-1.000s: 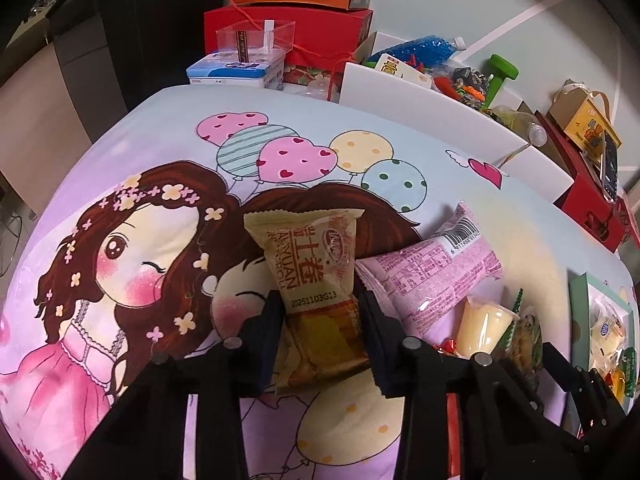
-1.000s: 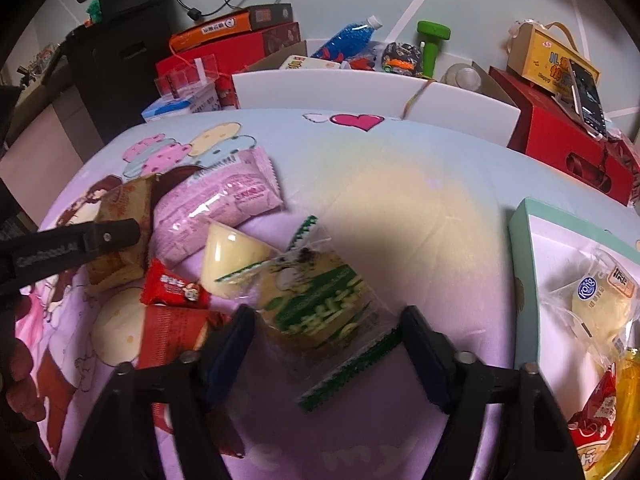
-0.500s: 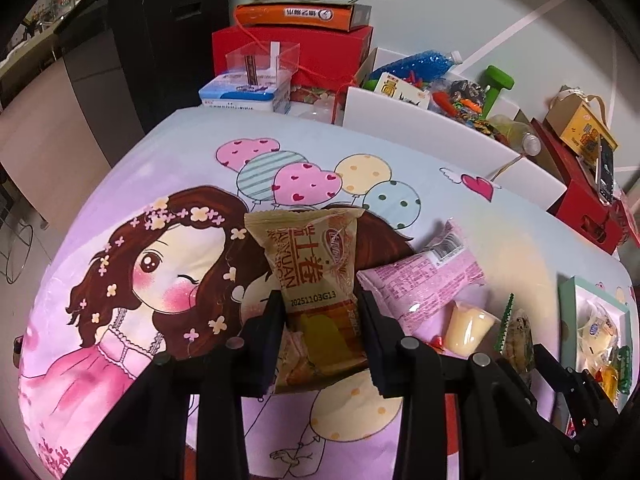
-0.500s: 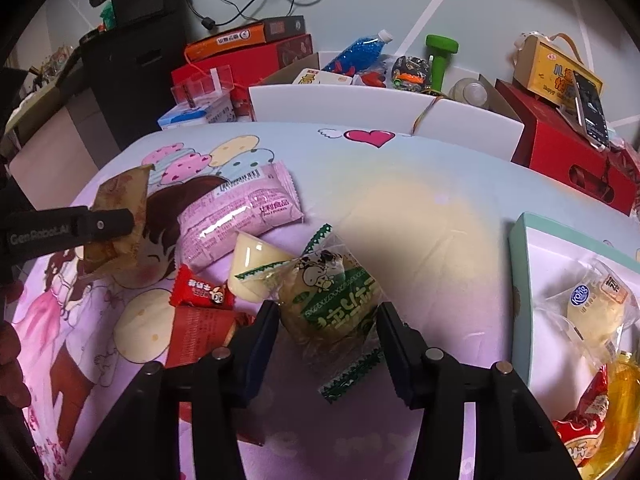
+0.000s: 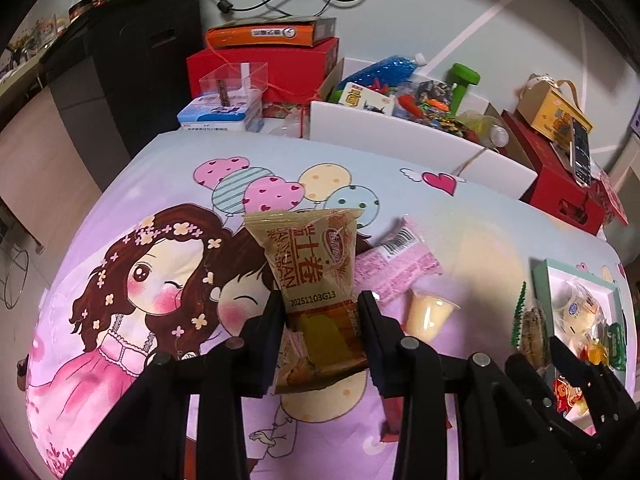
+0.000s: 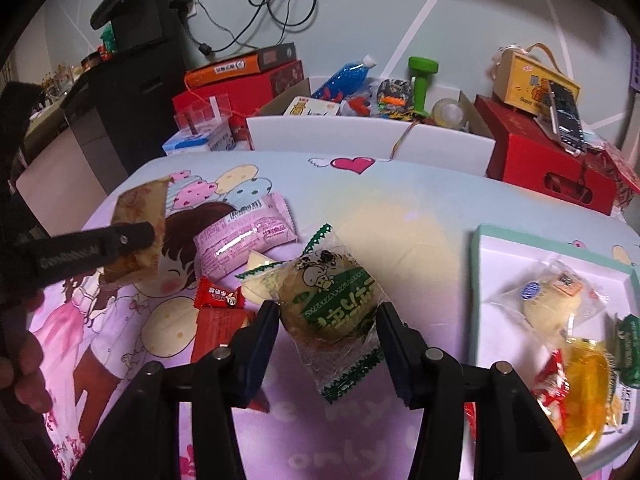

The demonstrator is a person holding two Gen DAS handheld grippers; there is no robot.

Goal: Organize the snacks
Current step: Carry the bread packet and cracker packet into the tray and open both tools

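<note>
Behind pink packet (image 6: pixel 244 242), jelly cup (image 6: pixel 256 276) half hidden

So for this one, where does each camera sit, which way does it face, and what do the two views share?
Left wrist: sits on the left gripper, looking forward and down along its fingers at the yellow snack packet it grips above the cartoon tablecloth.
Right wrist: sits on the right gripper, looking down at the green-and-white snack packet it grips; a hand shows at left.
Shared: pink packet, jelly cup, tray, each other's gripper.
</note>
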